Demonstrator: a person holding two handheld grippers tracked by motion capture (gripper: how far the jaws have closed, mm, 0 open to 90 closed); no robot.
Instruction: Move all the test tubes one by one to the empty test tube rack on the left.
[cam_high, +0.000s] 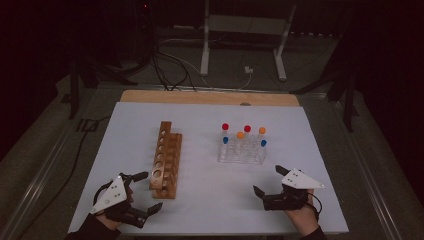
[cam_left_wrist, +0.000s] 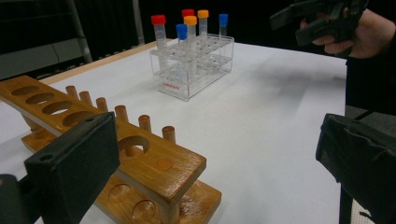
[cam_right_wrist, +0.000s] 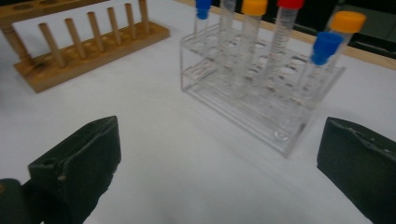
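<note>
While both hands rest low at the table's (cam_high: 200, 120) near edge, each tong gapes wide, pinching nothing.
Left tong (cam_high: 145, 191) just beside one wooden rack (cam_high: 166, 159); right tong (cam_high: 270, 180) near one clear rack (cam_high: 242, 152); six capped tubes (cam_high: 225, 131): two red, two orange, two blue.

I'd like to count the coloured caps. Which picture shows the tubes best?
The left gripper view: all six tubes stand unclipped in the clear rack, caps distinct. The right gripper view is closer but crops some caps. The high view shows them small and dim.

red cap (cam_right_wrist: 290, 3) cropped at top
</note>
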